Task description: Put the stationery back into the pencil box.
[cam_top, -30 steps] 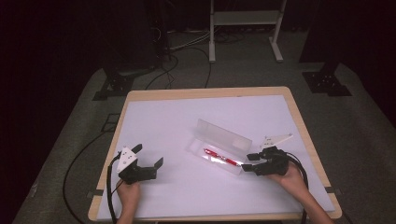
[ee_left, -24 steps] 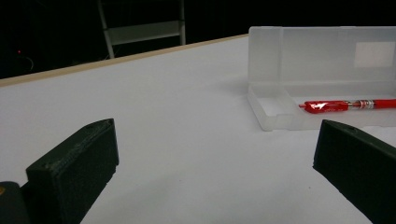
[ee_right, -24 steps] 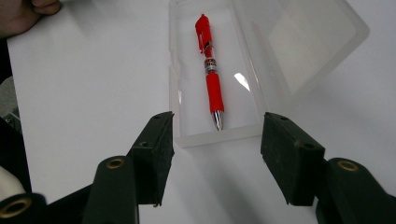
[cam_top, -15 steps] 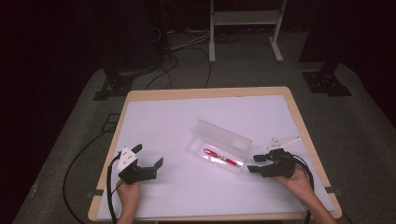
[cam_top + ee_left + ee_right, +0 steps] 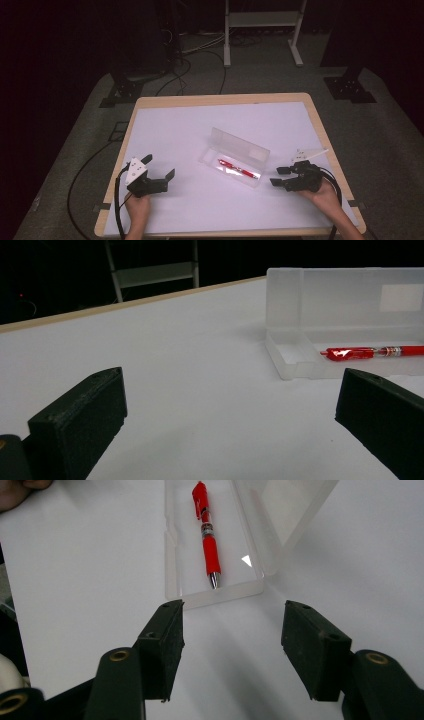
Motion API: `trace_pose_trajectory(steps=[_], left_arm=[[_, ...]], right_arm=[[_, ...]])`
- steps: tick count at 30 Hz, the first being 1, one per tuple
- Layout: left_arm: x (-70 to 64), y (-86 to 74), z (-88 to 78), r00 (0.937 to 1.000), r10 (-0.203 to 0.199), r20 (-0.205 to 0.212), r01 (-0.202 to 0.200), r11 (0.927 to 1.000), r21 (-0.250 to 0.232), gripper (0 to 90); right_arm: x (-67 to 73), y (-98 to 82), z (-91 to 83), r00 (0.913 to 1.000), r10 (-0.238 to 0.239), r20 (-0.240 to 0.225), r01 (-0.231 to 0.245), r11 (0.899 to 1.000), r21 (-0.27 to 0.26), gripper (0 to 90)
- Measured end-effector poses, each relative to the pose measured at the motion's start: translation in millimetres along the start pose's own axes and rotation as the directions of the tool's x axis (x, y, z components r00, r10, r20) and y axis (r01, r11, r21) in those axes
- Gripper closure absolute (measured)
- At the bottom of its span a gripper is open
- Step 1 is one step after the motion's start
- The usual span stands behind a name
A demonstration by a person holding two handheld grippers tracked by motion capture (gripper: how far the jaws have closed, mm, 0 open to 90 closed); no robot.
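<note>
- My left gripper [image 5: 159,171] rests near the front-left part of the table [image 5: 165,130]. Its jaws are spread wide and hold nothing.
- From my left gripper, the clear pencil case [image 5: 234,161] lies at about 2 o'clock, well apart. In the left gripper view the case [image 5: 345,325] stands with its lid raised.
- The red pen [image 5: 238,169] lies flat in the tray of the case. Its long axis runs with the tray, roughly from 10 o'clock to 4 o'clock in the high view.
- My right gripper [image 5: 282,176] sits just beside the near-right end of the case. Its jaws are spread and empty.
- In the right gripper view the pen [image 5: 207,535] lies at 12 o'clock, tip end toward my jaws, its axis in line with them.
- Judgement: the right gripper is the nearer one. The pen lies end-on to it.
</note>
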State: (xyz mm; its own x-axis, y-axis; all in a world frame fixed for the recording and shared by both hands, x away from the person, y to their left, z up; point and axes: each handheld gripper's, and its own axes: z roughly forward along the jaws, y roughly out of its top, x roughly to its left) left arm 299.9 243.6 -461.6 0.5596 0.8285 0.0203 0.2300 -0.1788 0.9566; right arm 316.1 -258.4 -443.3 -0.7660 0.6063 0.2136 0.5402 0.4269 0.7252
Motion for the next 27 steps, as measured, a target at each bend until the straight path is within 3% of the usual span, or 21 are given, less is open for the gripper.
trace_pose_trajectory(steps=[27], left_arm=[[-0.2,0.0,0.1,1.0,0.001,-0.002,-0.001,1.0,0.0,0.0]], right_arm=[[-9.0,-24.0,-14.1,0.9985,0.049,0.025,-0.049,0.999,-0.001,41.0]])
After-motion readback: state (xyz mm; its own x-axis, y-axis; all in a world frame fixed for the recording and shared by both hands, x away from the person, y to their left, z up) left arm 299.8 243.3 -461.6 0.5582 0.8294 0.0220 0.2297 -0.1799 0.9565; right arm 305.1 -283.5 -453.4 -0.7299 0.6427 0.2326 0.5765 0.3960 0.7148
